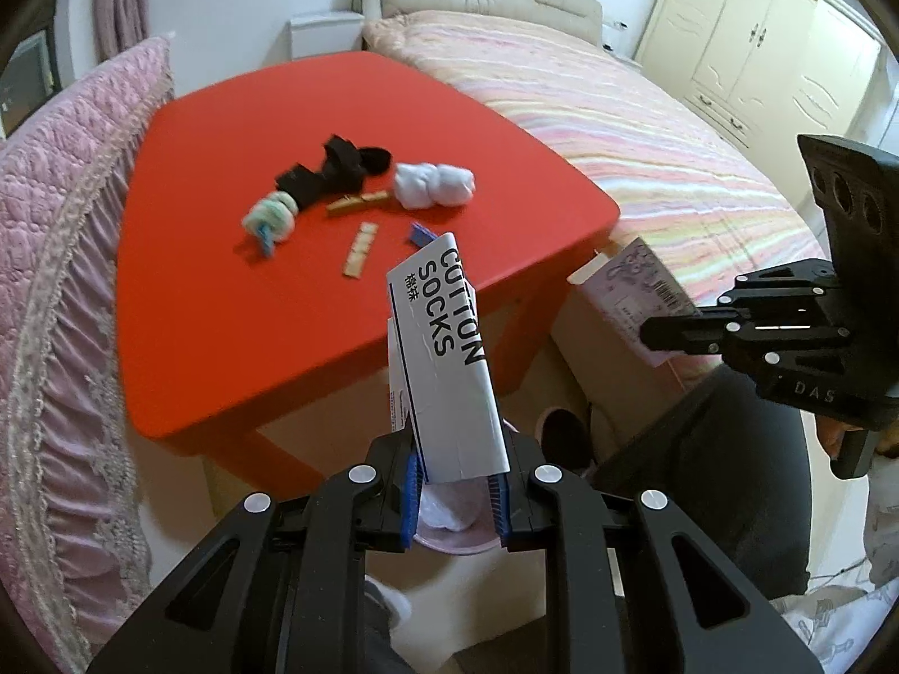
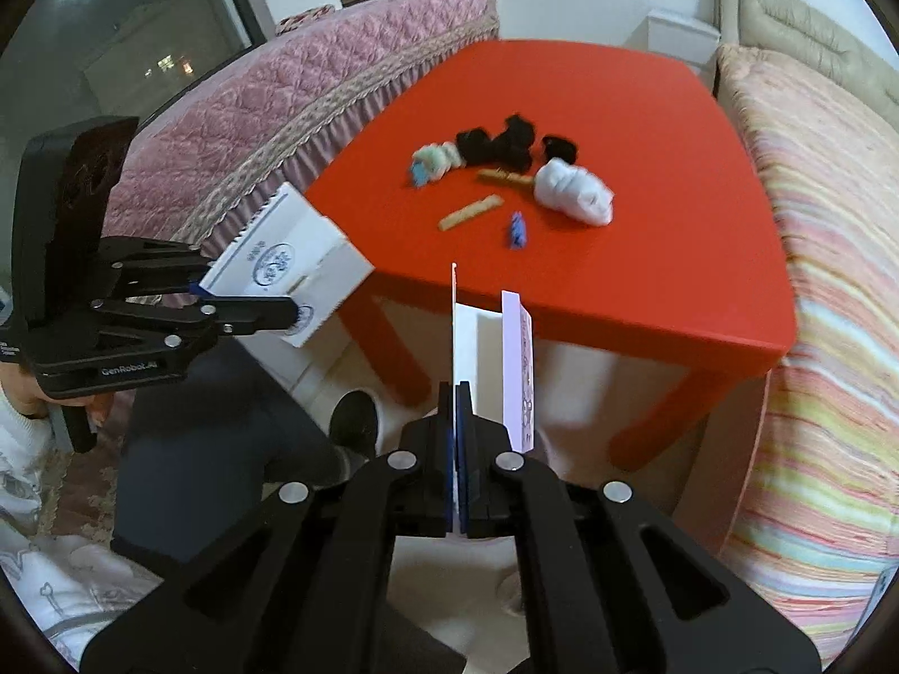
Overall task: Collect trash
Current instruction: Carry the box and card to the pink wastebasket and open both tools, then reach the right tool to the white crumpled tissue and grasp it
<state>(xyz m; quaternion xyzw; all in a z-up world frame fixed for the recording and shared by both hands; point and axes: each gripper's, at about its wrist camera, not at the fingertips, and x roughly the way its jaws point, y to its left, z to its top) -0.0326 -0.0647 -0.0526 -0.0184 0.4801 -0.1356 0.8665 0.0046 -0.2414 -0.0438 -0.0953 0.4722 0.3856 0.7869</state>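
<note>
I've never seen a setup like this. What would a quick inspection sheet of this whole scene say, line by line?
Surface: red table, low, between two beds.
Job's things: white "COTTON SOCKS" sleeve and pale pink card package, both held off the table.
Clutter: white sock bundle, black socks, mint sock roll, two wooden clips, small blue clip, all on the table.
Grippers: left gripper clamped on the sleeve; right gripper pinched shut on the card package.
Cables: nothing seen.
Surroundings: striped bed, pink quilted cover, cream wardrobe, person's slippered foot on the floor.
</note>
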